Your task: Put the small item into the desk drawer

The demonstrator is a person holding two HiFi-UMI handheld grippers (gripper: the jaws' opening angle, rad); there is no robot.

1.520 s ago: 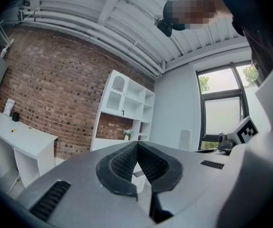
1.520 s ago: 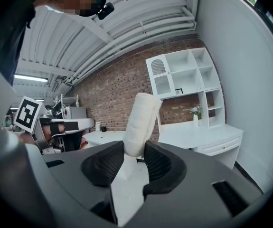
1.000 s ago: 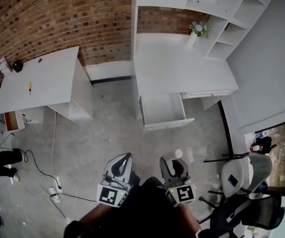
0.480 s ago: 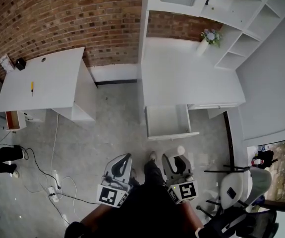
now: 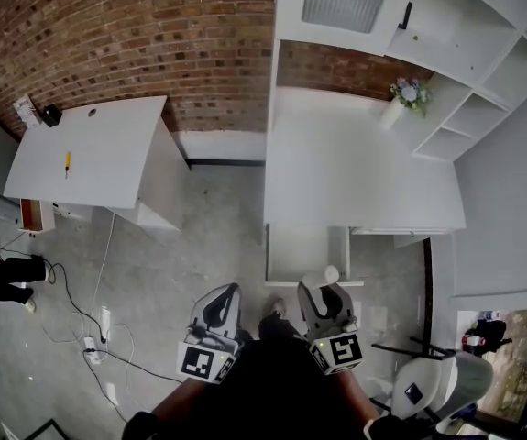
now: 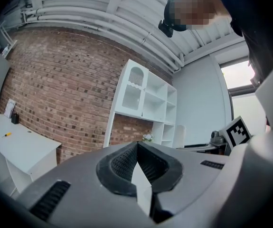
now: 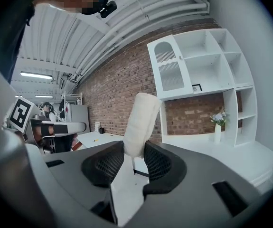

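**Head view:** The drawer [image 5: 305, 251] of the white desk [image 5: 355, 168] stands pulled out toward the person, and its floor looks bare. The right gripper [image 5: 327, 299] is held just on the near side of the drawer front. A small white roll [image 5: 328, 275] pokes up from its jaws at about the drawer's front edge. The left gripper [image 5: 221, 305] is level with it on the left, over the floor and well clear of the desk. Both point away from the person's body. A second table [image 5: 89, 149] stands far left against the brick wall.

**Left gripper view:** The left gripper [image 6: 136, 152] has its jaws closed together with nothing between them. It is tipped upward toward the wall and the shelves [image 6: 145, 99].

**Right gripper view:** The right gripper [image 7: 135, 153] clamps the lower end of the roll [image 7: 141, 118], a pad pressing on either side. The roll stands nearly upright, leaning slightly right. The desk top and a vase [image 7: 217, 131] lie beyond it.

The drawer is open and the roll is in hand at its edge, so the task appears well along. What remains is to lower the roll into the drawer and let go of it.
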